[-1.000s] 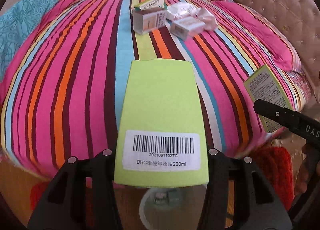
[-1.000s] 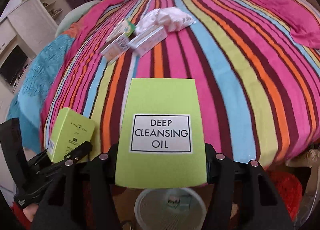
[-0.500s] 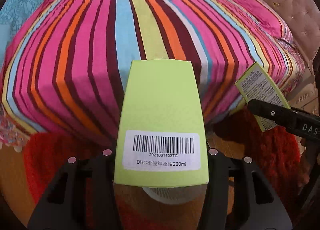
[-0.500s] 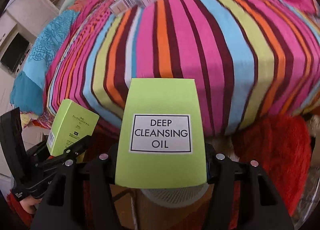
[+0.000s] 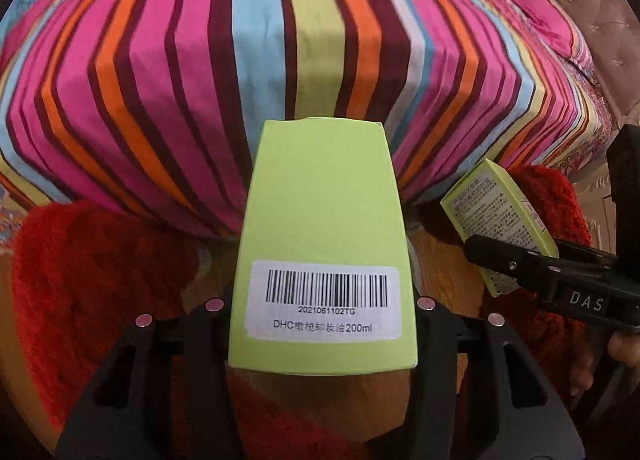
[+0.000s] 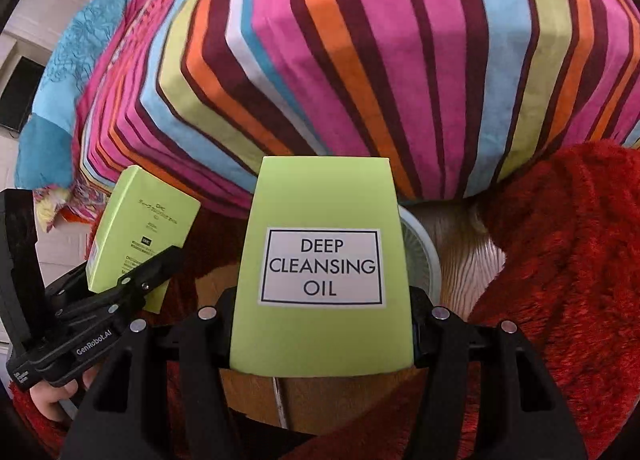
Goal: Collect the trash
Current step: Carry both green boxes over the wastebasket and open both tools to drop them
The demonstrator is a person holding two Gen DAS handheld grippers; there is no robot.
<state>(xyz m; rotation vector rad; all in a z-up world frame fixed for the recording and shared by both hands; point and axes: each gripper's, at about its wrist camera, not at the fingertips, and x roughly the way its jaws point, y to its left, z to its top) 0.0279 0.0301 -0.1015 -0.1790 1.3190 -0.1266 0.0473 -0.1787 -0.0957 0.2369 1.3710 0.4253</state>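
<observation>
Both grippers, left gripper [image 5: 320, 304] and right gripper [image 6: 322, 312], clamp green boxes [image 5: 322, 244] above the bin [image 6: 420, 256]. Release off-centre and a box could clip the rim, landing on the red rug [image 6: 568, 260].

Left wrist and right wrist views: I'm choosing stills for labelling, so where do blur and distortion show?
Left wrist view: striped bedspread bulges and smears; barcode box stays sharp. Right wrist view: stripes bow, far edge soft; cleansing oil box print crisp.

Striped bedspread [image 5: 168, 72] covers bed; red rug [image 6: 568, 260] on floor.
</observation>
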